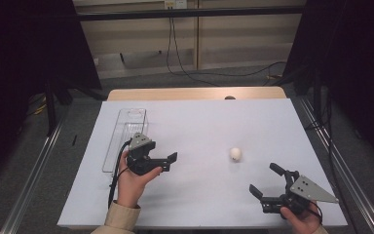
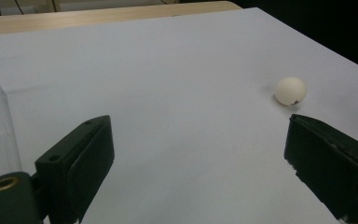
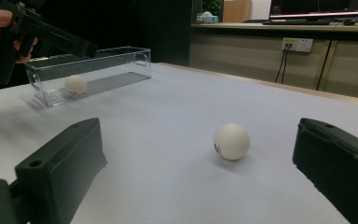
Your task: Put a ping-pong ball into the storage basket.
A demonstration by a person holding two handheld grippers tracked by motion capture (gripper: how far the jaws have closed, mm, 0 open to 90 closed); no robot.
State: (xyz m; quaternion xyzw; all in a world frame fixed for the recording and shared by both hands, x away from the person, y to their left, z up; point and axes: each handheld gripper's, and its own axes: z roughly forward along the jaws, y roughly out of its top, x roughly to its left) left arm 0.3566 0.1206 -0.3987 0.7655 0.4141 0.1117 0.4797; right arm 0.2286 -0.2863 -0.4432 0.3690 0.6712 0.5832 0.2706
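Resting on the white sheet that covers the desk (image 1: 199,195), a white ball (image 1: 235,154) is shown right of centre, apart from both grippers. The left gripper (image 1: 168,162) is held just beside the near end of a clear plastic box (image 1: 124,139), its jaws spread wide with nothing between them and pointed toward the ball. The right gripper (image 1: 266,180) is held low near the front right corner, its jaws likewise wide and empty, the ball lying beyond them. In the right gripper view, a second white ball (image 3: 75,85) is seen inside the box.
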